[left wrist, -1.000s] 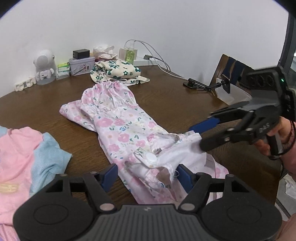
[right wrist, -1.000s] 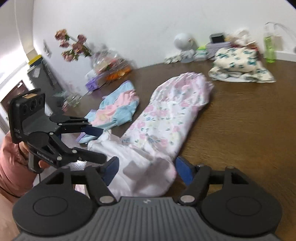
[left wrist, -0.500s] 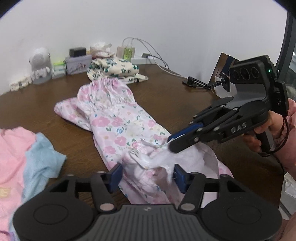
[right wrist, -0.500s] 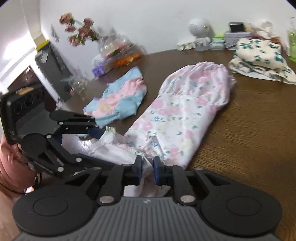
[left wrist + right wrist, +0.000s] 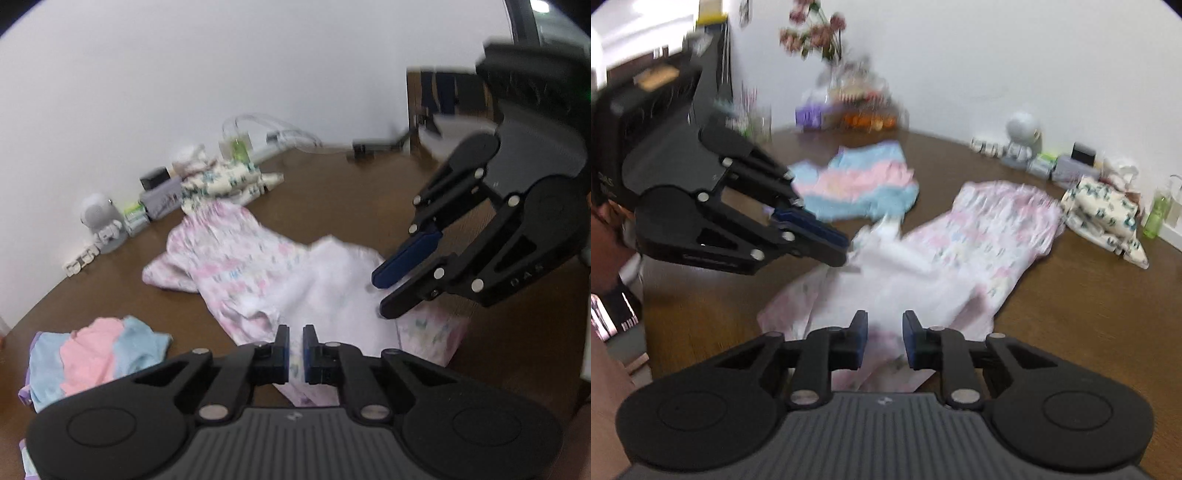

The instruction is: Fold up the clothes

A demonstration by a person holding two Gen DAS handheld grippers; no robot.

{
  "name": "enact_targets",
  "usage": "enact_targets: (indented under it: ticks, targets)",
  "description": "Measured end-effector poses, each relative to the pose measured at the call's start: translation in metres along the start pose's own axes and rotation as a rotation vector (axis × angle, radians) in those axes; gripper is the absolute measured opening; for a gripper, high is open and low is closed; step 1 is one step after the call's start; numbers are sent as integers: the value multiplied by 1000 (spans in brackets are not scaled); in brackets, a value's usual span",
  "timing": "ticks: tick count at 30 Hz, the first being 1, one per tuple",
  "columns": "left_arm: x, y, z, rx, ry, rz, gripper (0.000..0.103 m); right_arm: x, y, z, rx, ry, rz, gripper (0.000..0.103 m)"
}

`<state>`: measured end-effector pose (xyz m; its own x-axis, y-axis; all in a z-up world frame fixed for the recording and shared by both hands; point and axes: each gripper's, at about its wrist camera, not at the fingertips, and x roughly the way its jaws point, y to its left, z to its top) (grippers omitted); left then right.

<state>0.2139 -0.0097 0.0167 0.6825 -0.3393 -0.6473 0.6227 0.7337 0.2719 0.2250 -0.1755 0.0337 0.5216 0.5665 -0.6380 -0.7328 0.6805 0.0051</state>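
Note:
A pink floral garment [image 5: 236,258] with a white inside lies lengthwise on the brown table [image 5: 332,206]. Its near end is turned up, white side showing, and stretched between both grippers. My left gripper [image 5: 295,350] has its jaws closing, pads almost together with the near hem pinched between them. It enters the right wrist view from the left [image 5: 846,254], clamped on a white edge. My right gripper [image 5: 884,339] is also closing, with bunched cloth between its pads. In the left wrist view its tips [image 5: 380,291] bite the white edge. Both views are motion-blurred.
A pink and blue garment [image 5: 857,184] lies to the left of the floral one. A folded green-flowered cloth [image 5: 1104,218], a white robot figure [image 5: 1021,133], small boxes and a green bottle [image 5: 1156,214] line the wall. Flowers [image 5: 812,40] stand at the far left edge.
The left gripper went from open around the bunched hem to shut on it. Both hands rolled and shifted, and the crumpled near end is now spread out white side up between them.

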Motion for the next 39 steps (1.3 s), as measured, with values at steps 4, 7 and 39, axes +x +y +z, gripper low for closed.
enact_targets:
  ticks: [4,7,39]
  targets:
    - [18,0,-8,-30,42,-21,6,13,-1,-10,31,24,-7,20]
    - [11,3,-8,-67,25,-12,16,14,-4,-13,70,12,4,22]
    - [-159,-108,-81,-494,-177,220,102,-114,125,-73,343,-209,-295,103]
